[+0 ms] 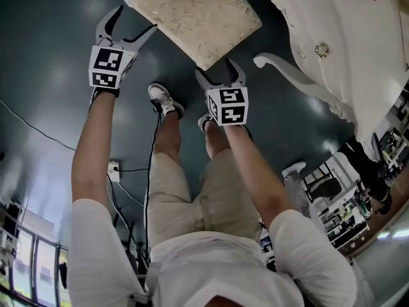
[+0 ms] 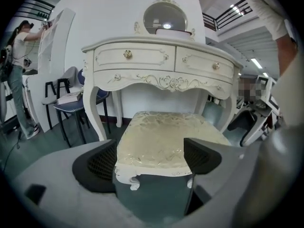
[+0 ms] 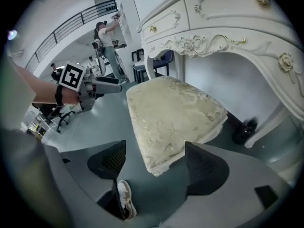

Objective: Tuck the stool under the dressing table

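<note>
Holding the left gripper (image 1: pixel 133 23) with jaws spread wide and gripping nothing, looking between them at the cream brocade cushioned stool with a white carved frame (image 2: pixel 166 137), just ahead of the pads and touching neither. Holding the right gripper (image 1: pixel 216 70) equally wide and empty, hovering just short of the stool's near corner. Seeing the stool standing out in front of the white ornate dressing table with gilt knobs (image 2: pixel 161 63), facing the kneehole beyond the left jaws, not yet tucked in. Risking a skewed push: pressing on one corner only, probably swinging the seat sideways into the curved white table leg (image 1: pixel 294 74) beyond the right jaws. Risking, too, pads sliding off the soft rounded cushion edge rather than biting on the frame beneath. Having open dark floor (image 1: pixel 51 56) outside the left jaws, and tighter room beside the right jaws, toward the table.
</note>
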Available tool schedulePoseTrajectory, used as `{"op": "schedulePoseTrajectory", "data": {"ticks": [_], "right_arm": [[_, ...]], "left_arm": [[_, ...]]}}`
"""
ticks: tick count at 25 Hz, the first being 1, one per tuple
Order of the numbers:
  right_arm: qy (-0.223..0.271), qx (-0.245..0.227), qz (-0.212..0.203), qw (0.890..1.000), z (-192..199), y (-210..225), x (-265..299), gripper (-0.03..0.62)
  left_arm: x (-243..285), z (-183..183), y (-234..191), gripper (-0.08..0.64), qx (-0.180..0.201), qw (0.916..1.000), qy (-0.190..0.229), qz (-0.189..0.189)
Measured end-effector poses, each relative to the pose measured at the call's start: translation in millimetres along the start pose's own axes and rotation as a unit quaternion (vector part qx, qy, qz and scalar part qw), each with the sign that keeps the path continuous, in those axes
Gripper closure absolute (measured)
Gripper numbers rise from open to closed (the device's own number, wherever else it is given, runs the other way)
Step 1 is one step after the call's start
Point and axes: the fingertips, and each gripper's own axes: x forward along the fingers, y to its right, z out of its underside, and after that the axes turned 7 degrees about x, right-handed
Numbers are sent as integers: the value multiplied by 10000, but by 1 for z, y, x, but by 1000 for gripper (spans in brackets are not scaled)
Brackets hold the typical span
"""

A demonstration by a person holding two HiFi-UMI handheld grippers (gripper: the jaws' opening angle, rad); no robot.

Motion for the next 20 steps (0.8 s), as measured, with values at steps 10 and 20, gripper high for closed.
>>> {"op": "schedulePoseTrajectory", "data": {"ticks": [10, 20], "right_arm": [[-274, 322, 424, 9982, 50, 2, 28, 221], [-350, 578, 984, 9929, 42, 12, 45, 283]], "left_arm": [[25, 45, -17, 110, 873, 9936, -505, 513], [42, 49, -18, 112, 765, 9934, -507, 692]]}}
